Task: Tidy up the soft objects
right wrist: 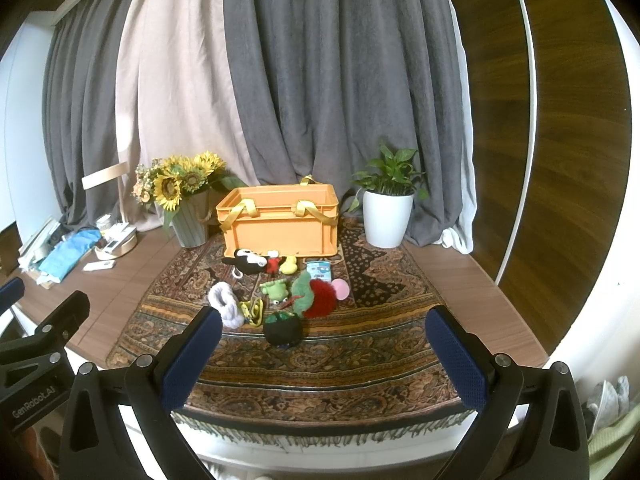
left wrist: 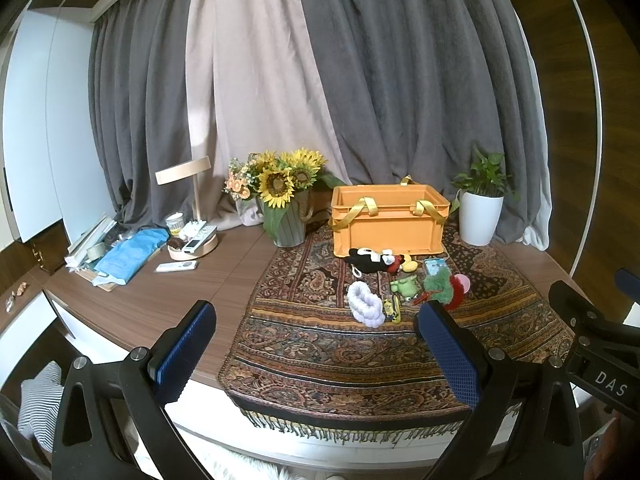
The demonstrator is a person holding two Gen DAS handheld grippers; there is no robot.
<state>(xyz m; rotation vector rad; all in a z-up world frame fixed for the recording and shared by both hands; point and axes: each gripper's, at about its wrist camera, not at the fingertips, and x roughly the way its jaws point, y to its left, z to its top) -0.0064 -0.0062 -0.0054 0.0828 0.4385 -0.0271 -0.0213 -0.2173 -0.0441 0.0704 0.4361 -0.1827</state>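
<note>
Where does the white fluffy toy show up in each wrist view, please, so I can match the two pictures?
Left wrist: the white fluffy toy lies on the rug just right of centre, in front of the orange crate.
Right wrist: the toy lies left of centre, just above the left fingertip.
Shared landmark: the orange crate stands behind the toys in both views.

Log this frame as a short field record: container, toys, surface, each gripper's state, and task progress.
container: orange crate with yellow strap handles, at the back of the rug, no toy seen inside
toys: white plush, black plush, green frog, red pom, black-and-white mouse plush, all loose in front of the crate
surface: patterned rug on a wooden table
left gripper: open, empty
right gripper: open, empty
progress: nothing grasped yet
</note>
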